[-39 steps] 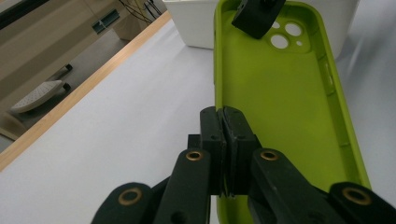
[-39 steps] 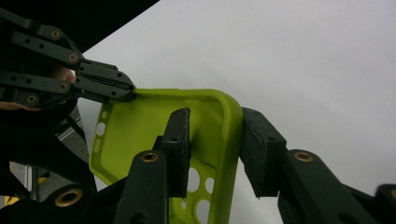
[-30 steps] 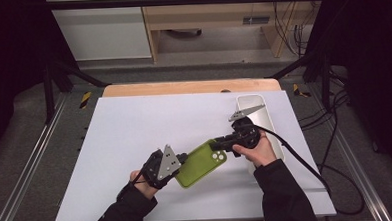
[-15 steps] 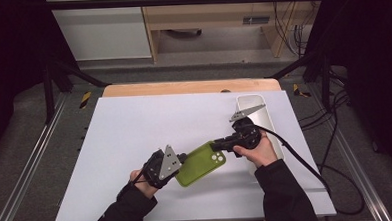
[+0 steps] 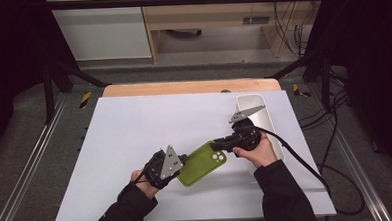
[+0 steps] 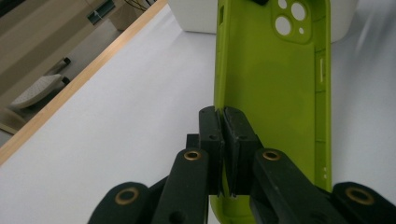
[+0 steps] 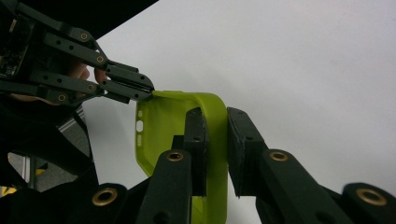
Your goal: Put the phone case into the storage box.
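- Green phone case (image 5: 202, 163), held above the white table (image 5: 135, 133) between my two grippers; my left gripper (image 5: 179, 164) covers its near end.
- Left gripper clamped on one side wall of the case (image 6: 271, 93).
- Right gripper (image 5: 220, 145) pinched on the camera-hole end (image 7: 212, 135).
- Long axis runs diagonally, from near left to far right, camera holes towards my right hand.
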### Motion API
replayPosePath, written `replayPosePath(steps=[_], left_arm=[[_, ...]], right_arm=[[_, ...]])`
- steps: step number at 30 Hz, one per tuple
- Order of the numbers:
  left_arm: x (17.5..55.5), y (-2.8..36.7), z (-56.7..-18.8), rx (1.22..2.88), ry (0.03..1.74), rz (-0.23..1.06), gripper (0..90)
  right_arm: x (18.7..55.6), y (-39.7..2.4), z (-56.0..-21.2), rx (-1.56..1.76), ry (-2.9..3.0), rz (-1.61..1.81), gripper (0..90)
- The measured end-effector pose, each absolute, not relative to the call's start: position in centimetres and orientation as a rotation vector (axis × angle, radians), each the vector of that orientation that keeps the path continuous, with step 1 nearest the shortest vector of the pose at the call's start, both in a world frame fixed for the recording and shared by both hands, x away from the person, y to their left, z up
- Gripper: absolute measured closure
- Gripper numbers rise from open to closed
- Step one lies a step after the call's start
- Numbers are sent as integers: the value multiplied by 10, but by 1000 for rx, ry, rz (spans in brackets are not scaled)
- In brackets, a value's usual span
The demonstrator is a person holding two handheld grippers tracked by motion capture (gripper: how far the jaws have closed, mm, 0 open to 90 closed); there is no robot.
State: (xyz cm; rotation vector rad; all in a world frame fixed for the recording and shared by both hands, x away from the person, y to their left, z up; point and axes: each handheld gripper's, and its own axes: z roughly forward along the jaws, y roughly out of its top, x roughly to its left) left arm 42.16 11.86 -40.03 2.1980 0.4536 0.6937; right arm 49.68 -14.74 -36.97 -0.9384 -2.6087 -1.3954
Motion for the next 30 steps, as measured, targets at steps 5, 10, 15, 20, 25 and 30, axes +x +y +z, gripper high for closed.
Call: replayPosePath(steps=[5,10,15,20,25,30], left_arm=[[423,120,-400,2184,474,657,845],[424,123,-397,2142,517,629,687],[427,130,-393,2070,576,607,543],[432,143,-390,1994,643,568,399],[439,156,-389,1930,705,510,296],[444,172,-388,1867,748,490,205]], right_arm=[[497,-147,-370,-940,-2620,-1393,796],[497,-148,-370,-951,-2639,-1403,796],[496,-151,-367,-961,-2656,-1427,796],[494,-155,-362,-956,-2683,-1460,795],[493,-160,-357,-949,-2710,-1484,795],[491,-164,-352,-944,-2744,-1495,795]])
